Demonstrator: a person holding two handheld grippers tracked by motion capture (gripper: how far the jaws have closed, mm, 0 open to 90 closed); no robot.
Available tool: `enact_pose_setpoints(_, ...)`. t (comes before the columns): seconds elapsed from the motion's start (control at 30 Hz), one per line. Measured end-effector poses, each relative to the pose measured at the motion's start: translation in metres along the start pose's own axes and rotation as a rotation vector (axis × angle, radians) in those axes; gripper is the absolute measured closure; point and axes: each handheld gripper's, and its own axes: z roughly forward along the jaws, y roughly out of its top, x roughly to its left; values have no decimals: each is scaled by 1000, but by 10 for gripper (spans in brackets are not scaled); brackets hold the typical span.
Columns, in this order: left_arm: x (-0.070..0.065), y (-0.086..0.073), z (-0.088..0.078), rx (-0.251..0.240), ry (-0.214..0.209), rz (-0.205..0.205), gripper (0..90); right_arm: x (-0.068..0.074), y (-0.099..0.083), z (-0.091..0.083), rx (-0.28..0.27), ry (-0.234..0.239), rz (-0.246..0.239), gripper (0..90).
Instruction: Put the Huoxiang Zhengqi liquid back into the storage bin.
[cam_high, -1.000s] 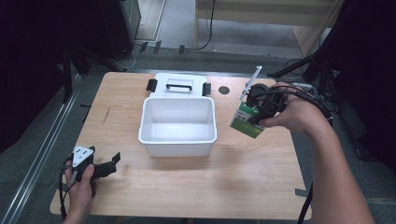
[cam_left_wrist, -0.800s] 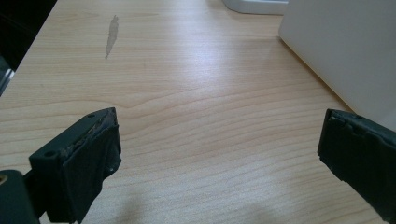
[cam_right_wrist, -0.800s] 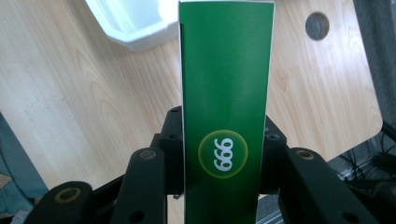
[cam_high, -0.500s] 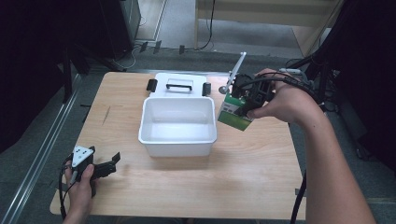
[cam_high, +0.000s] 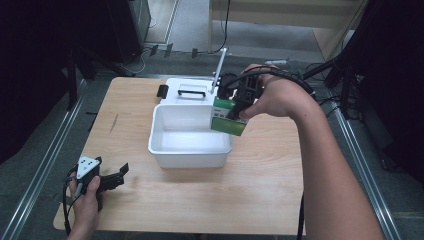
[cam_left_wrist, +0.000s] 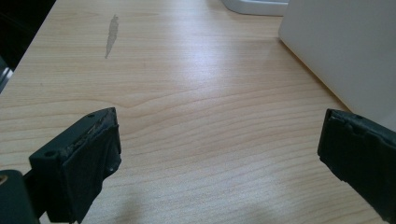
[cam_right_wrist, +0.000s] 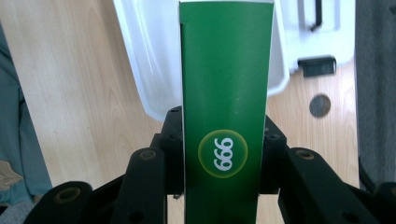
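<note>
**Green carton over the bin's right rim — drop pending**

Green carton (cam_high: 228, 118) clamped in right tongs (cam_high: 235, 111), held in the air above the right-hand rim of white plastic bin (cam_high: 165, 150). Seen from right gripper view: carton (cam_right_wrist: 226, 112) pinched on its two narrow sides, jaws closed against it, a round "999" mark facing the camera, bin wall (cam_right_wrist: 149, 56) and wood below. Not yet inside the bin; bin looks empty. White lid (cam_high: 175, 86) with black handle lying flat behind the bin, touching or just beside its back wall.

Left tongs (cam_high: 111, 176) resting low at the near left corner of the wooden tabletop (cam_high: 260, 190), well apart from the bin. Jaws spread wide, nothing between them; bare wood in the gap in left gripper view.

Step judged: carry-over, carton placement into bin. Next move likely needs a small shift leftward past the rim, then lowering to the bin floor before release. Risk: carton's lower edge catching the rim if lowered too early.
</note>
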Motion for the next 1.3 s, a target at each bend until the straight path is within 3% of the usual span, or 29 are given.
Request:
enact_pose_setpoints(0.23,0,0,0,-1,-1,-1,3,3,20,9,-13,29,-75,644)
enact_pose_setpoints(0.57,0,0,0,-3,-2,-5,3,3,28,29,5,62,-193,644)
enact_pose_setpoints(1.3,0,0,0,-1,-2,-1,3,-2,22,76,8,96,-174,643)
